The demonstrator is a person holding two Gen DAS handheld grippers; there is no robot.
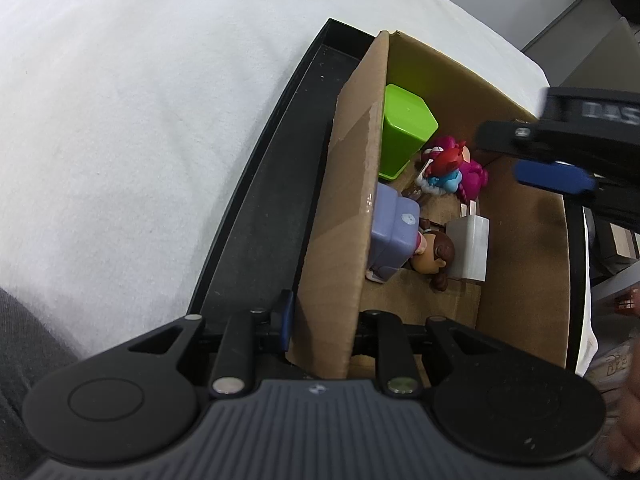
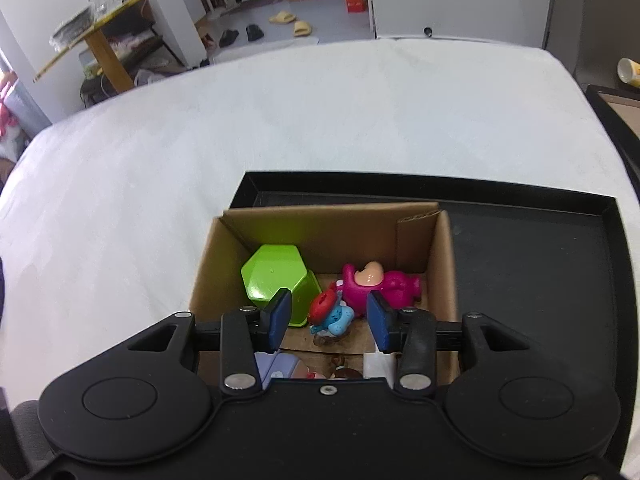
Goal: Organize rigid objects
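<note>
An open cardboard box [image 2: 444, 264] stands in a shallow black tray [image 2: 540, 272]. Inside lie a green hexagonal container [image 2: 276, 272], a pink toy [image 2: 384, 280], a blue figure with a red cap [image 2: 332, 312], a lavender block [image 1: 394, 228], a brown-haired doll [image 1: 434, 256] and a white block [image 1: 470, 248]. My left gripper [image 1: 320, 320] is shut on the box's near side wall [image 1: 340, 200]. My right gripper [image 2: 329, 322] hovers open over the box, the blue figure below its gap and untouched. One of its blue pads [image 1: 556, 176] shows in the left wrist view.
The tray rests on a wide white cloth surface [image 2: 280, 120]. Another dark framed tray [image 2: 616, 112] and a yellow-white cup [image 2: 630, 72] sit at the far right. Beyond are a wooden shelf [image 2: 104, 40], slippers and an orange box on the floor.
</note>
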